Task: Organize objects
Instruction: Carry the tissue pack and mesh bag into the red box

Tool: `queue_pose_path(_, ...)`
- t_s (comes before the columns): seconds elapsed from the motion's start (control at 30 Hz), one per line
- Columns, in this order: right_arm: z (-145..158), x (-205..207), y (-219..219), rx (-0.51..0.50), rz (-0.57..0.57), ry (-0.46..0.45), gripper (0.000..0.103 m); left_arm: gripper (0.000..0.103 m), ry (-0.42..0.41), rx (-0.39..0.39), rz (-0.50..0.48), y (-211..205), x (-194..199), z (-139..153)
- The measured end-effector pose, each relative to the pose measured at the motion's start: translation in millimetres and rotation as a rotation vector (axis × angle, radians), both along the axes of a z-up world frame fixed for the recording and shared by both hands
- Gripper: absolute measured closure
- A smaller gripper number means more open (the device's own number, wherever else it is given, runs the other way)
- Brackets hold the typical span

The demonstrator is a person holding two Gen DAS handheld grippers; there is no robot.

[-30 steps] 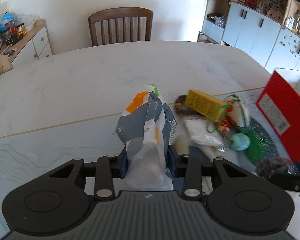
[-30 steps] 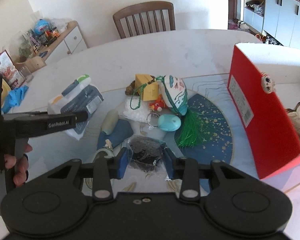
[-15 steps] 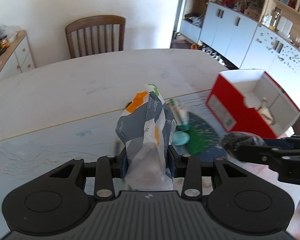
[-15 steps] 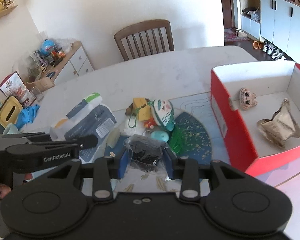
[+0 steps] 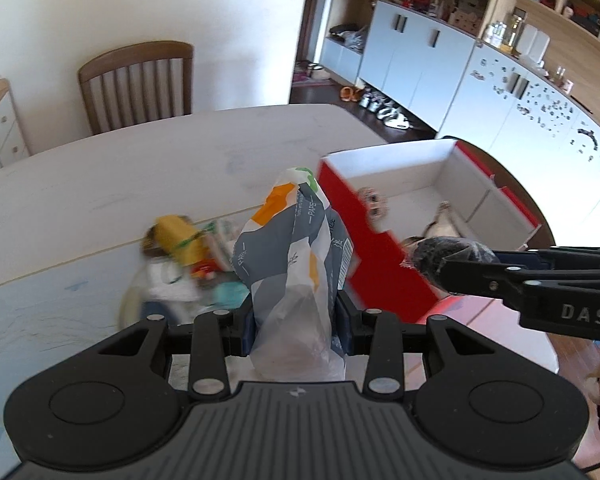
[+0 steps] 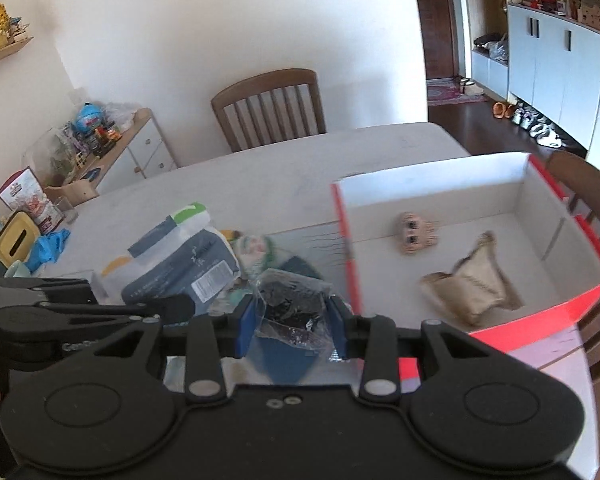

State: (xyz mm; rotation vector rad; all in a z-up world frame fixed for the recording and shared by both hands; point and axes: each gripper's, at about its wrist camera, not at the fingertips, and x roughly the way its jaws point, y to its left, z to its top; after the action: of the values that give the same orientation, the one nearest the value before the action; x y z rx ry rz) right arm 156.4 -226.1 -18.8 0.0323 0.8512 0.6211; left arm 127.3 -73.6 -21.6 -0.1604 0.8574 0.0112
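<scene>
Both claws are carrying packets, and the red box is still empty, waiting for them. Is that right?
Not quite: the red box is not empty. The right wrist view shows a small face-shaped toy and a crumpled tan packet already inside. Both claws do hold packets.

- The left claw (image 5: pixel 296 322) pointed steeply downward, its pads clamped on a held pack.
- The right claw (image 6: pixel 292 326) tilted down likewise, gripping a dark packet.
</scene>
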Motion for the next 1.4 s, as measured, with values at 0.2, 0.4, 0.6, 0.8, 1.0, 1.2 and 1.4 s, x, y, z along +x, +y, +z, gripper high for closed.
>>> queue_pose_path(0.2, -4, 25, -44, -0.009, -0.028, 0.001, 0.066, 0.066, -0.004, 0.004, -0.022, -39, 25, 2)
queue_pose_path(0.4, -10, 53, -87, -0.027, -0.059, -0.002, 0.066, 0.066, -0.001, 0.013, -0.035, -75, 54, -1)
queue_pose_path(0.6, -19, 77, -114, -0.053, -0.069, -0.002, 0.066, 0.065, 0.007, 0.029, -0.036, -103, 83, -7)
queue_pose_path(0.8, -30, 100, -132, -0.091, -0.073, -0.016, 0.066, 0.065, 0.031, 0.05, -0.011, -123, 118, -12)
queue_pose_path(1.0, -43, 121, -138, -0.115, -0.066, -0.006, 0.066, 0.065, 0.084, 0.096, 0.001, -137, 150, -25)
queue_pose_path(1.2, -64, 133, -130, -0.168, -0.037, 0.008, 0.066, 0.065, 0.139, 0.148, 0.009, -150, 174, -44)
queue_pose_path(1.4, -81, 137, -119, -0.227, 0.0, 0.011, 0.066, 0.065, 0.183, 0.187, -0.006, -160, 186, -65)
